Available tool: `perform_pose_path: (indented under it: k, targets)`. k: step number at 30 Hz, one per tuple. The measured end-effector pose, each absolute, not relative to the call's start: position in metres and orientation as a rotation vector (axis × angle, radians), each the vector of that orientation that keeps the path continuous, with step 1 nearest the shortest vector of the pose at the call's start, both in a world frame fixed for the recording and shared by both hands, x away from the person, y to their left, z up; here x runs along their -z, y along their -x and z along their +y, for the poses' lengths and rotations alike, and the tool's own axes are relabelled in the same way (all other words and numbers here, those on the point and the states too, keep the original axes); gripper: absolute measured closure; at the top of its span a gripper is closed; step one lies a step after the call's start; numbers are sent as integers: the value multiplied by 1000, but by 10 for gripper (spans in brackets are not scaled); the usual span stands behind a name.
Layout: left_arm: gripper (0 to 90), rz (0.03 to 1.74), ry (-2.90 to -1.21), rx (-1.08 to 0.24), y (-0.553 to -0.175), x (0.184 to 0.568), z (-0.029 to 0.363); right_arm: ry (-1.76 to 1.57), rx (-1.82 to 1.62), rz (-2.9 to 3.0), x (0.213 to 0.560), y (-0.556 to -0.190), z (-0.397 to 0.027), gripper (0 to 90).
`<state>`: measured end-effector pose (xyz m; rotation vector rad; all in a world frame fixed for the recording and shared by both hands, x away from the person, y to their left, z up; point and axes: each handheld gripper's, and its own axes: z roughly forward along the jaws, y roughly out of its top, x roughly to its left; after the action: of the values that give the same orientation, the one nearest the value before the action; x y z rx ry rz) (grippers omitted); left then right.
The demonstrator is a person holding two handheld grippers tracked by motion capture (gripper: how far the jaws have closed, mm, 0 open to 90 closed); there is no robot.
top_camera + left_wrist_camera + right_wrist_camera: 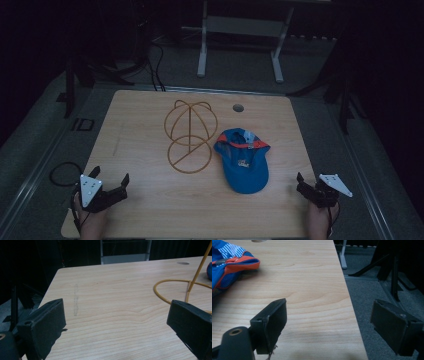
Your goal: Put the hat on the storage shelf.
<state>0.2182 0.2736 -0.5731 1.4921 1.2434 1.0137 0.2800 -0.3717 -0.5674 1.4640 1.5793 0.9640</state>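
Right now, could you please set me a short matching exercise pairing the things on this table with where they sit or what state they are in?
Things:
1. cap
2. wire hat stand
3. left gripper
4. round hole

Descriptions:
A. jaws open, near corner of the table, left side
B. golden loops, middle of the table
C. far edge, beyond the cap
D. blue with orange trim, lying right of the stand

Pairs: 1-D, 2-B, 3-A, 4-C
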Motion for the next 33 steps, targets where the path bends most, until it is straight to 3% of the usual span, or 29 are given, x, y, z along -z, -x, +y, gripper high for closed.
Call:
perform_pose_path:
  k: [6, 23, 33]
  targets:
    - [23, 1250, -1500, -1035, -218, 573, 272, -1475, -938, 1574, 567, -280, -370, 164]
    - [34, 1165, -1523, -901, -219, 570, 259, -1388, -970, 1843, 543, -301, -344, 137]
    - [37, 1232, -1529, -778, -221, 568, 257, -1332, -1028, 1963, 522, -325, -324, 133]
